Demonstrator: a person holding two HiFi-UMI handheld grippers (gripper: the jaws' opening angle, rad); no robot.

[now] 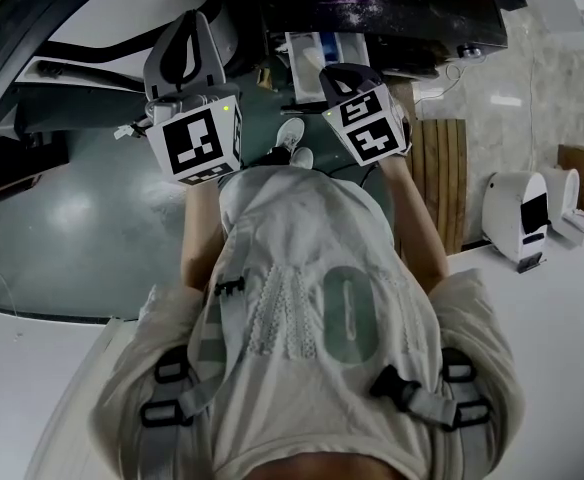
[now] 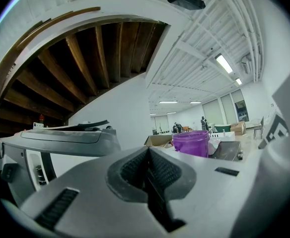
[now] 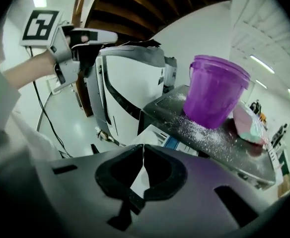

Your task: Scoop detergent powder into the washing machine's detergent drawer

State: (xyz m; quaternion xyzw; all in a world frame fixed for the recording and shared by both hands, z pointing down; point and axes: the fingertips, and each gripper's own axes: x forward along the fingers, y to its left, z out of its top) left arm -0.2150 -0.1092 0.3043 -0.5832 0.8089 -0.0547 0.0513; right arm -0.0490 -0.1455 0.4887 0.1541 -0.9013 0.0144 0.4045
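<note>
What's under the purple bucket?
The purple bucket stands on a dark top dusted with white powder. The patch directly beneath its base is covered.

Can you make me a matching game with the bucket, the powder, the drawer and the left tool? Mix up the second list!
1 bucket
2 powder
3 detergent drawer
4 left tool

A shut, empty
B scattered on the machine top
C purple
D pulled out, white and blue

Pairs: 1-C, 2-B, 3-D, 4-A
</note>
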